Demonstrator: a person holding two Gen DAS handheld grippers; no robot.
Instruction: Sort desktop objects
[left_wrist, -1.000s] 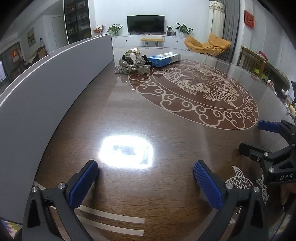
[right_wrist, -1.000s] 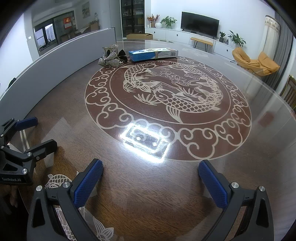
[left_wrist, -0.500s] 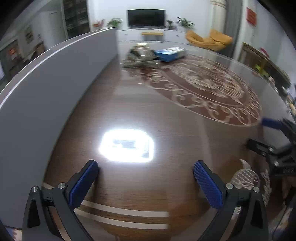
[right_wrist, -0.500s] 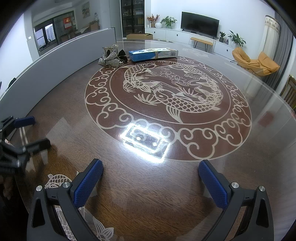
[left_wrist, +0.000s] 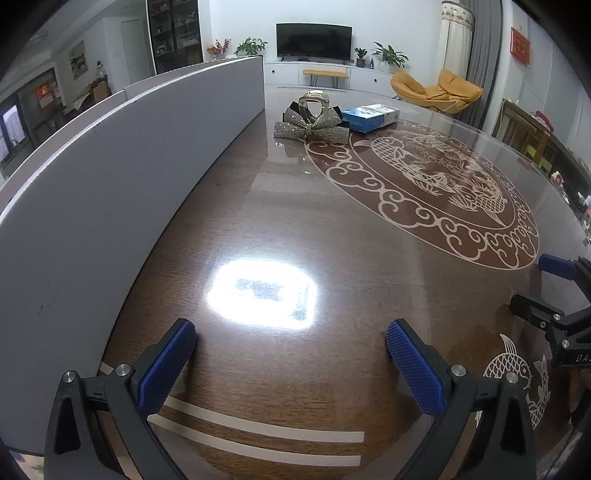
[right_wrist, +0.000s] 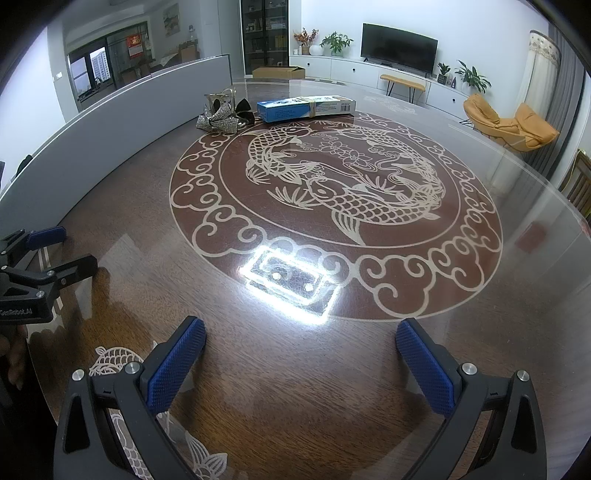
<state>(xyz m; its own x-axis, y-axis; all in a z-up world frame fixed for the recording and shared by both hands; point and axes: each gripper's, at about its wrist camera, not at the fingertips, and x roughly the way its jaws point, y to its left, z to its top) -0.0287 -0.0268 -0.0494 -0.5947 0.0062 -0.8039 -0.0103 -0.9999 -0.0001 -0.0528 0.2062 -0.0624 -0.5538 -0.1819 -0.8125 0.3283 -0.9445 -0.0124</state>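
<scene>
A glittery silver bow (left_wrist: 311, 127) lies at the far side of the round table, with a gold hair claw (left_wrist: 313, 102) and a black item behind it. A blue and white box (left_wrist: 370, 116) lies just right of them. The bow (right_wrist: 218, 121) and the box (right_wrist: 306, 107) also show in the right wrist view. My left gripper (left_wrist: 291, 352) is open and empty near the table's near edge, far from the objects. My right gripper (right_wrist: 301, 354) is open and empty, to the right of the left one.
A curved grey partition (left_wrist: 122, 177) runs along the table's left side. The dark wood table (right_wrist: 369, 350) has a glass top with a fish inlay in the middle. A bright lamp reflection (left_wrist: 263, 294) lies ahead of the left gripper.
My left gripper swung left and then back, ending a little closer to the partition with the bow more central. The right gripper has not moved.
</scene>
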